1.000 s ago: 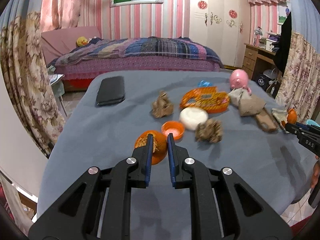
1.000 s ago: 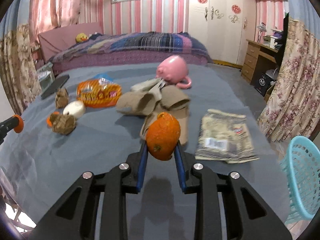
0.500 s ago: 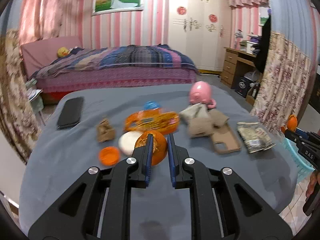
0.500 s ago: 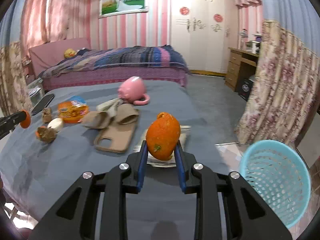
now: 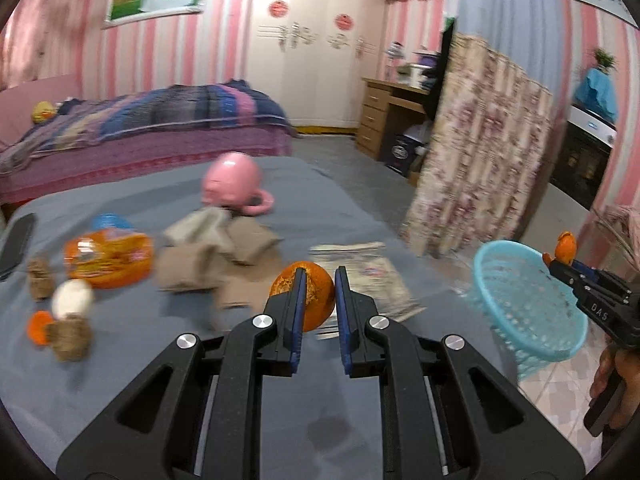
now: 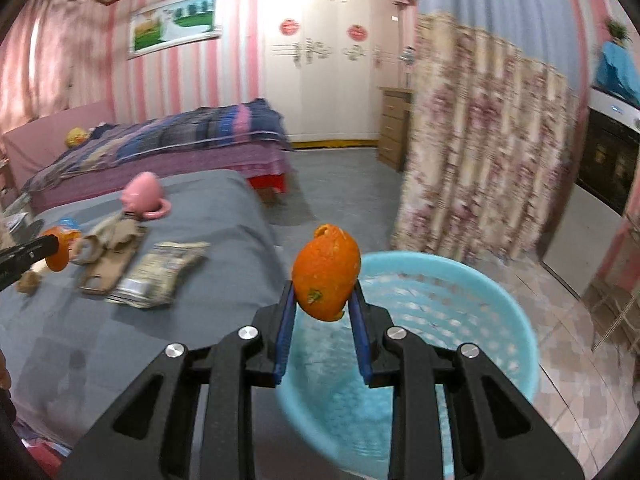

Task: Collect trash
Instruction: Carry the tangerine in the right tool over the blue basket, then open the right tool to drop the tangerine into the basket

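- Holding a piece of orange peel [image 6: 326, 276] tight in my right gripper [image 6: 323, 312], with both blue pads squeezing its sides. It stands tall, long way up and down.
- Right under and just past that peel is the blue basket [image 6: 500, 292], down on the floor off the right edge of the table [image 6: 120, 340]. Its open mouth faces up at me.
- So my right hand is the nearer one. I think the peel would fall straight in if I let go.
- My left gripper [image 5: 318, 300] is nearly closed on another orange peel [image 5: 316, 296], pinched thin between the pads.
- That one is over the table, near its right edge. From there the basket [image 5: 528, 312] is off to the right and lower, so this hand must go farther that way.
- Farther back on the table more bits wait: a flat wrapper [image 5: 372, 276] close by, brown paper scraps [image 5: 208, 256] in the middle, an orange snack bag [image 5: 108, 258] and small crumpled bits toward the left edge.
- Farthest off, a pink mug [image 5: 234, 184] lies near the far edge. I think it is not trash.
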`<state>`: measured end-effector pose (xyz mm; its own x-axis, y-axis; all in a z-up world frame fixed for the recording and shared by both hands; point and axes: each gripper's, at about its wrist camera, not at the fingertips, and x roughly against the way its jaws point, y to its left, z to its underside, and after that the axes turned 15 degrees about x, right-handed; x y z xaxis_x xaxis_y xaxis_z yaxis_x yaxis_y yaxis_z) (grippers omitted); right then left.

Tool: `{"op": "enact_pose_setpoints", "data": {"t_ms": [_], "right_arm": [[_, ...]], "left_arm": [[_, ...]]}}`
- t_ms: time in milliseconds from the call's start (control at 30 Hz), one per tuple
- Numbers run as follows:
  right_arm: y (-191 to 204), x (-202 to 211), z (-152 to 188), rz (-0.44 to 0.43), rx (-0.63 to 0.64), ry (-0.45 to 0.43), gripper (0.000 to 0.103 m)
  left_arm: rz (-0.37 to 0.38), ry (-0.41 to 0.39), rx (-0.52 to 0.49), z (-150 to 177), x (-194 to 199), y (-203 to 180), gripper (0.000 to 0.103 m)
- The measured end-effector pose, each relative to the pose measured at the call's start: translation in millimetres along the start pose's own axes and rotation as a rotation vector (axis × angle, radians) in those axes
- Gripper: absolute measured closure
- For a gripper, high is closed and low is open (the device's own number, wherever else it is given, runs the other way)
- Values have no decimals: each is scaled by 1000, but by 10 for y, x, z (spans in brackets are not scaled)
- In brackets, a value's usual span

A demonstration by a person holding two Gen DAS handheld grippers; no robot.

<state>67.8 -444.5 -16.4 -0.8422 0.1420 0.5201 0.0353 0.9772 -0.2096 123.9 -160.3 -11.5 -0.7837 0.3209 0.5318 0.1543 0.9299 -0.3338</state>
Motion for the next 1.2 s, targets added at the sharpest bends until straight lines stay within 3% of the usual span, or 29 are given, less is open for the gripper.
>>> {"op": "enact_pose_setpoints", "data": {"t_ms": [200, 633, 900, 933, 1000, 1200], "right_arm": [[-479, -47, 301, 84, -65, 51, 76], [-967, -3, 721, 200, -144, 80, 76], [-1132, -17, 845, 204, -203, 78, 76], [-1134, -15, 861, 205, -207, 78, 76], [-1129, -19, 881, 205, -209, 80, 76], [-1062, -88, 878, 198, -197, 87, 76]], "left_arm": [[83, 32, -69, 147, -300, -602, 90], [275, 104, -212, 496, -764, -1768, 90], [296, 164, -325, 724, -1116, -2216, 88], [294, 177, -329, 728, -1169, -2236, 85], [272, 170, -319, 705, -1218, -2235, 51], [229, 103, -307, 571, -1182, -2045, 26]]}}
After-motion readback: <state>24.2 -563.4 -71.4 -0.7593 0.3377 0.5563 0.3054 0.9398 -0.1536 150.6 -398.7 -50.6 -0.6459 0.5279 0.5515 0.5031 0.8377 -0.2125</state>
